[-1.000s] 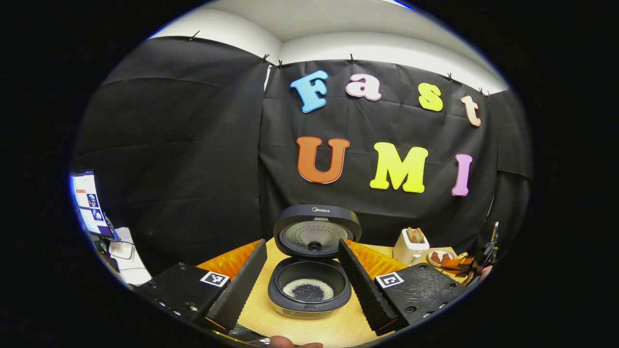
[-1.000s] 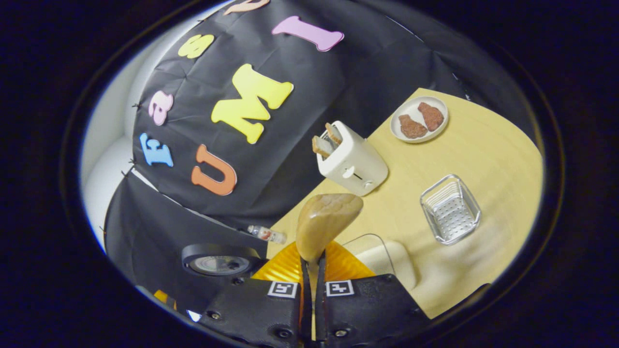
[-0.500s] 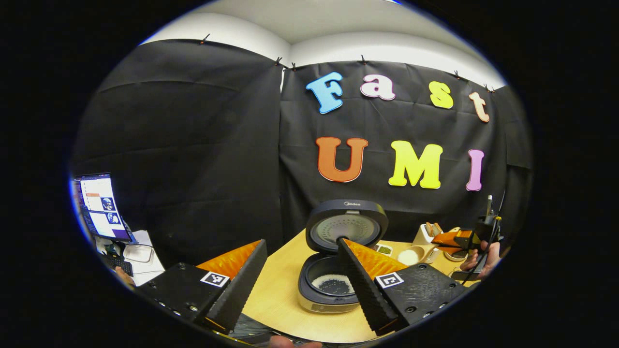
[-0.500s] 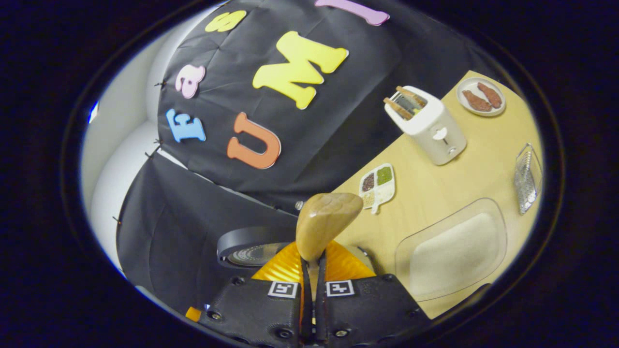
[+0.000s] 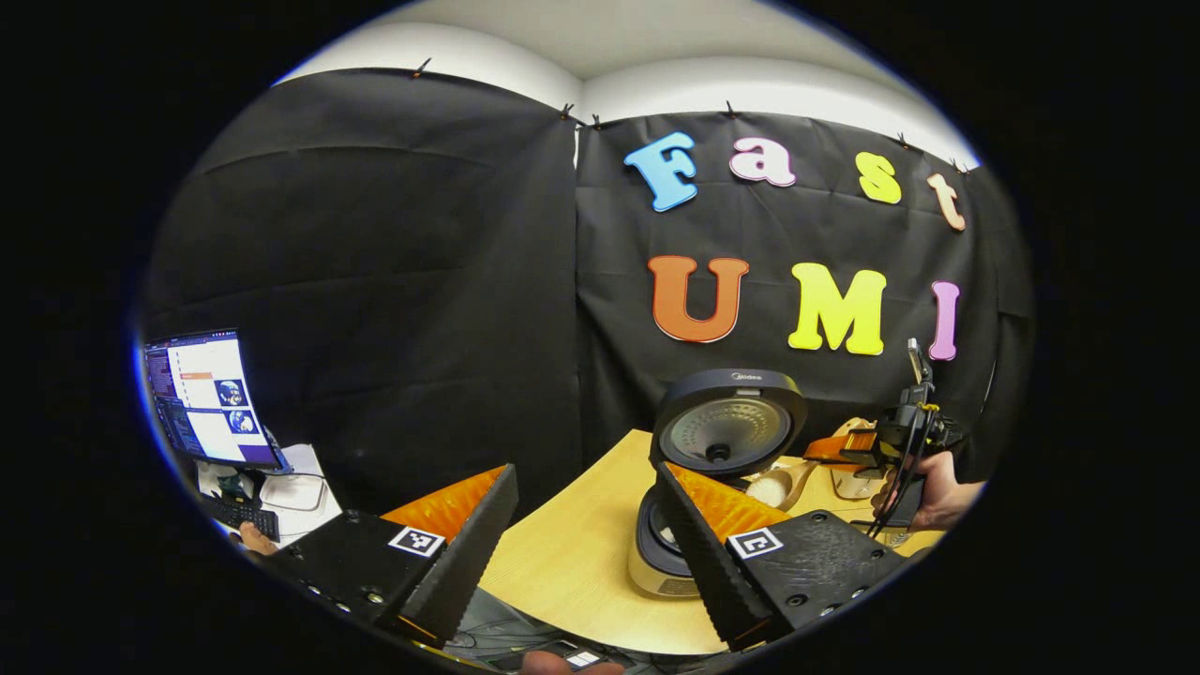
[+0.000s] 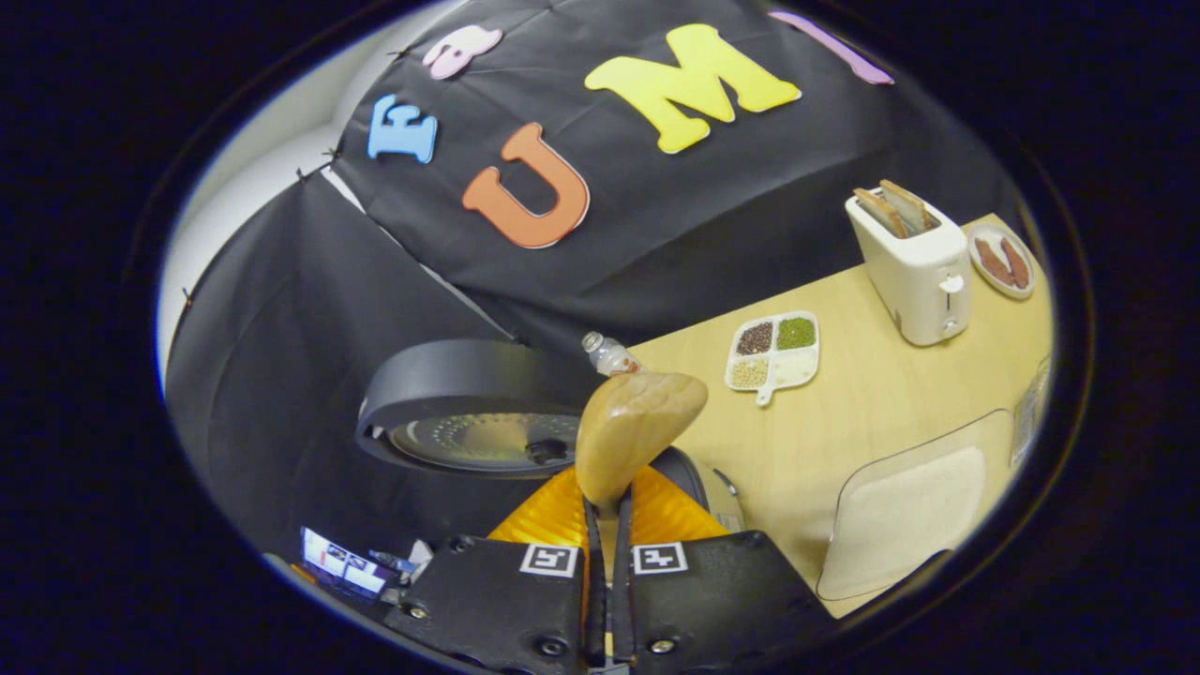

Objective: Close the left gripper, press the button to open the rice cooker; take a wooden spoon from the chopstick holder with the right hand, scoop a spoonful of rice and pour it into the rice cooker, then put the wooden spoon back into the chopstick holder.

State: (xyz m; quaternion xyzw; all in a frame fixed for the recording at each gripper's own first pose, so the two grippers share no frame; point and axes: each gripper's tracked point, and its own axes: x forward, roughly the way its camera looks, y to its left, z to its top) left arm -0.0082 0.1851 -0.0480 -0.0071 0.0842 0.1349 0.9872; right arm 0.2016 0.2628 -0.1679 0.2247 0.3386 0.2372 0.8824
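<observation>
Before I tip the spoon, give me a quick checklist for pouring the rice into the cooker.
1. Cooker lid up: ok, it stands open above the pot.
2. Right tongs clamped on the wooden spoon: ok, both fingers press on its handle.
3. Rice in the spoon: ok, the left gripper view shows a white heap in its bowl.
4. Spoon over the pot: cannot tell; it is beside the open lid, but how it lines up with the pot is unclear.
5. Left tongs out of the pour path: ok, open and drawn back, short of the cooker.
6. Table around the cooker free of spilled rice: cannot tell.
</observation>
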